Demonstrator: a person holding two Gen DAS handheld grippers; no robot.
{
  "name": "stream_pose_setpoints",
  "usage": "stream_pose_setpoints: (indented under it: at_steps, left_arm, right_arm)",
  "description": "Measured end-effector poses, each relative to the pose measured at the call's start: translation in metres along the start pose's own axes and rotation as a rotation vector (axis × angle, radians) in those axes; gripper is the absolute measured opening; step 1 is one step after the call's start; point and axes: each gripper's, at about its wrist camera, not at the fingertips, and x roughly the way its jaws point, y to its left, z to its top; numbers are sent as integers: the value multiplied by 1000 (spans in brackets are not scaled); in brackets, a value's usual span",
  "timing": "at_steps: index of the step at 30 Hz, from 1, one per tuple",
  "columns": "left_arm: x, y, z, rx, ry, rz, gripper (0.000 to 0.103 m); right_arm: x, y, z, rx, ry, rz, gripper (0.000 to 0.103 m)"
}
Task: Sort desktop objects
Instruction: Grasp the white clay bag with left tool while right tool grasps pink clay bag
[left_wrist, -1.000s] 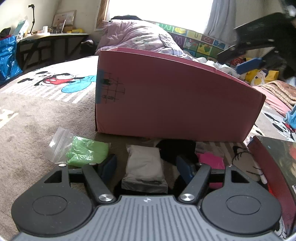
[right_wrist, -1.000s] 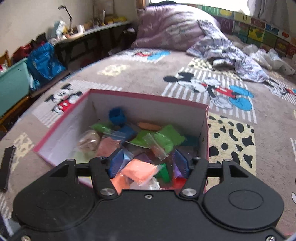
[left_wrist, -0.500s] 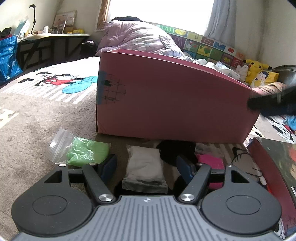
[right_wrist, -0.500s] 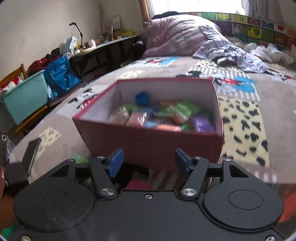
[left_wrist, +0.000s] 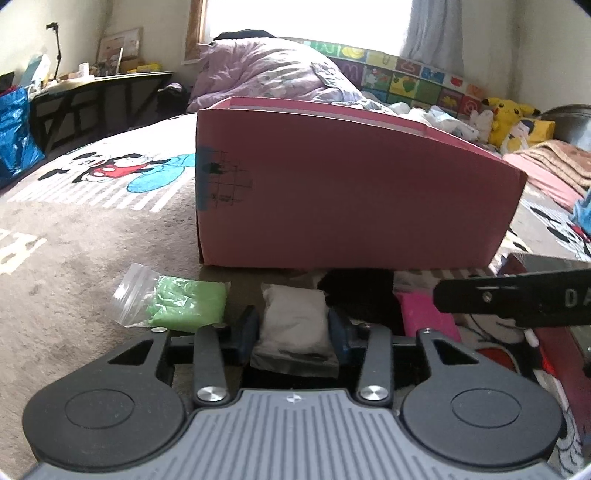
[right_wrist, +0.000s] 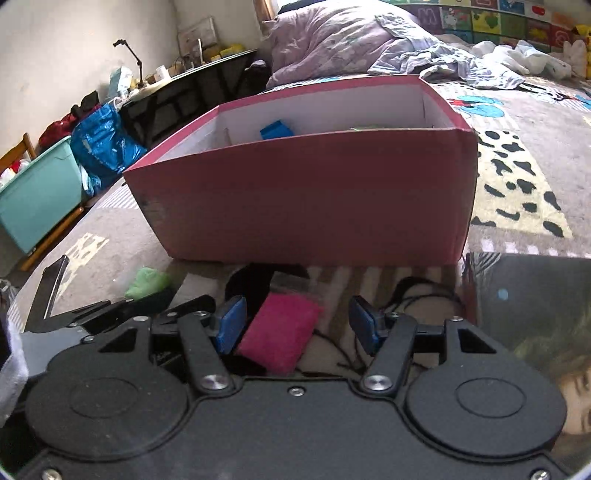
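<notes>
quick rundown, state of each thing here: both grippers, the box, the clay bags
left gripper: shut on the grey bag
right gripper: open, pink bag lying between its fingers
red box: open-topped, bags inside
green bag: on the carpet, untouched

Daylight blasts through the window at twelve o'clock, blown out white. The box face sits in shade, dark shadow beneath. Fisheye bends edges; corners vignette black. Focus mostly sharp.
</notes>
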Motion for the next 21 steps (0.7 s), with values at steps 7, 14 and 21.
stream_pose_setpoints:
  at_steps: [7, 14, 21]
  left_arm:
    - [-8, 0, 0, -19, -4, -2, 37]
    - [-23, 7, 0, -74, -33, -8, 37]
    - [-36, 7, 5, -53, -59, 48, 37]
  right_arm:
    - [-2, 4, -11, -35, -38, 6, 62]
    - [-6, 4, -22, -61, -60, 17, 66]
    - [2, 13, -24, -109, -52, -9, 67]
